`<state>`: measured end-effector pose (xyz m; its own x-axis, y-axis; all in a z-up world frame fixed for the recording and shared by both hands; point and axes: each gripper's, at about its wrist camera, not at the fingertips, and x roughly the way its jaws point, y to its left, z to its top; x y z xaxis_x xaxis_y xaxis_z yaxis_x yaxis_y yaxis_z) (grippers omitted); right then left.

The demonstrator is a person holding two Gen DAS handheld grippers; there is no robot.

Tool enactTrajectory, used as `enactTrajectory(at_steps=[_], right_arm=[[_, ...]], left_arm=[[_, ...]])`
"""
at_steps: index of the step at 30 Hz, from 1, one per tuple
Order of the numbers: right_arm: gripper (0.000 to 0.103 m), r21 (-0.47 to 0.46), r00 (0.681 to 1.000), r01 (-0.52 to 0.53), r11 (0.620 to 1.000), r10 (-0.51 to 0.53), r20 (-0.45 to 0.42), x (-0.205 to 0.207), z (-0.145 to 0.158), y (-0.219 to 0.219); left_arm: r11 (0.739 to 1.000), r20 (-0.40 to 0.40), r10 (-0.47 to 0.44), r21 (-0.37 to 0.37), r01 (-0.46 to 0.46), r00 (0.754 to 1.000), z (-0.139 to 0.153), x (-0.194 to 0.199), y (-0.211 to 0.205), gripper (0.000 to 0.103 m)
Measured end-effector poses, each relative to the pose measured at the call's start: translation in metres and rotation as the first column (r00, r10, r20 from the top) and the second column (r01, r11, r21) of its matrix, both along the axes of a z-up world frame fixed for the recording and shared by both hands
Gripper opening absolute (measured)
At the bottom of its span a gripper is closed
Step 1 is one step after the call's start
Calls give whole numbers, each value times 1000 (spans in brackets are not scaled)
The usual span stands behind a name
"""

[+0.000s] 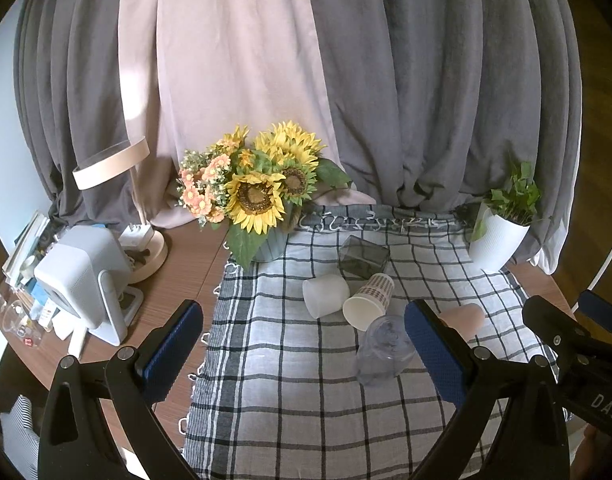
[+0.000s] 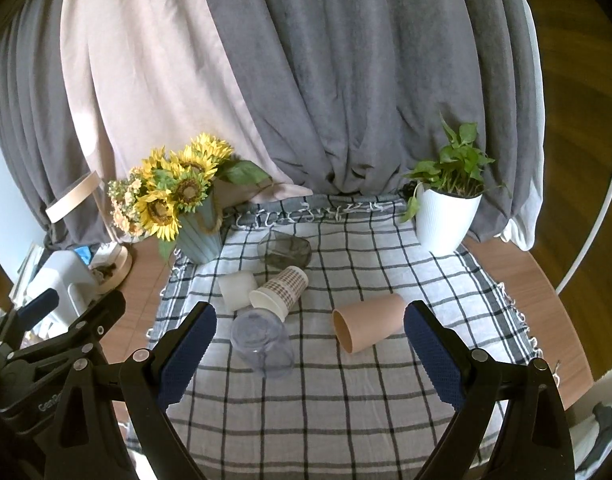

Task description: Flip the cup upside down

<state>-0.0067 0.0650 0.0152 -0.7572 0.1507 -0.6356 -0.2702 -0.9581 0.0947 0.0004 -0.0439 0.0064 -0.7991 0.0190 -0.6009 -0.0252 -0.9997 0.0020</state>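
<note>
1. Your right claw (image 2: 310, 344) hangs wide, nothing between its blue pads (image 2: 186, 356), and it is lined up so the pink cup (image 2: 370, 322) sits just inside the right finger. That spread looks chosen to take the cup across its body.
2. Your left claw (image 1: 304, 348) is just as wide and empty, low over the checked cloth (image 1: 290, 408), with the clear plastic cup (image 1: 382, 350) beside its right pad. I read it as waiting, not working.
3. The pink cup lies on its side, mouth towards you and a bit left, well apart from the others. Being clear of the cluster makes it the easy pick, and a side grip would let you roll the wrist and set it mouth down.
4. Further out, the clear cup stands near the cluster: a patterned paper cup (image 2: 280, 290) and a white cup (image 2: 236, 290) on their sides, touching, and a dark glass tumbler (image 2: 284, 250) behind.
5. At the back of the bench stand the sunflower vase (image 2: 198, 236) and a white plant pot (image 2: 446, 220); keep your swing short of them.
</note>
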Motion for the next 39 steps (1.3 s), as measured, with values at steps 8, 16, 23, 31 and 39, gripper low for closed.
enactTrajectory(at_steps=[8, 16, 23, 31, 39], right_arm=[[95, 3, 1000, 2, 1000, -2, -7, 3, 3, 0], [95, 4, 1000, 3, 1000, -3, -12, 3, 3, 0], [95, 5, 1000, 4, 1000, -4, -13, 6, 4, -1], [95, 7, 1000, 4, 1000, -4, -15, 7, 4, -1], [95, 9, 1000, 4, 1000, -3, -16, 8, 3, -2]], left_arm=[[1000, 1, 1, 2, -1, 1000, 0, 0, -1, 103], [1000, -4, 1, 7, -1, 1000, 0, 4, -3, 103], [1000, -4, 1, 5, -1, 1000, 0, 4, -3, 103], [1000, -2, 2, 5, -2, 1000, 1, 5, -3, 103], [1000, 4, -1, 2, 1, 1000, -1, 7, -3, 103]])
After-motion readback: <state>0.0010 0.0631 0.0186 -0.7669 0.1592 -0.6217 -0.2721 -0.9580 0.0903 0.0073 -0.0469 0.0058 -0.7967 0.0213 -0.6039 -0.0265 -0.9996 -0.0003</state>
